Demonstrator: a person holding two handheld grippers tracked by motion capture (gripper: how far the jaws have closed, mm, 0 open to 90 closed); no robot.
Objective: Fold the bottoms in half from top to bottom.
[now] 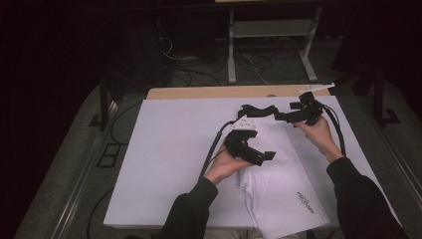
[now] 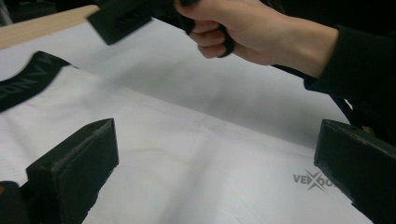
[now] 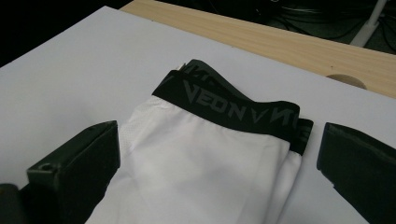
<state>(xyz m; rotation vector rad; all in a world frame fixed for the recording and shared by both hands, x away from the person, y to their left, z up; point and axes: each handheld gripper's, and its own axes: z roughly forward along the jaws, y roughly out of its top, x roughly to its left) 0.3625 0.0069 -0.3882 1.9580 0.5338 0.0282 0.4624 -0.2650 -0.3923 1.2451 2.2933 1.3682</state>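
A folded white garment point(image 1: 278, 184) with a black lettered waistband point(image 1: 258, 110) lies lengthwise on the white sheet, waistband at the far end. My left gripper point(image 1: 263, 157) hovers open over the garment's middle, its jaws wide apart above the cloth point(image 2: 187, 154), with a small grey logo point(image 2: 315, 179) near the right jaw. My right gripper point(image 1: 287, 111) is held open just right of the waistband, nothing between its jaws. In the right gripper view the waistband point(image 3: 224, 107) and white cloth point(image 3: 201, 172) lie ahead of the spread jaws of the right gripper point(image 3: 219, 140). The left gripper point(image 2: 217, 144) holds nothing.
A white sheet point(image 1: 169, 149) covers the table, with a strip of bare wood point(image 1: 209, 92) along the far edge and a round hole point(image 3: 345, 79) in it. Cables trail from both grippers. A metal stand point(image 1: 268, 30) and floor cables lie beyond the table.
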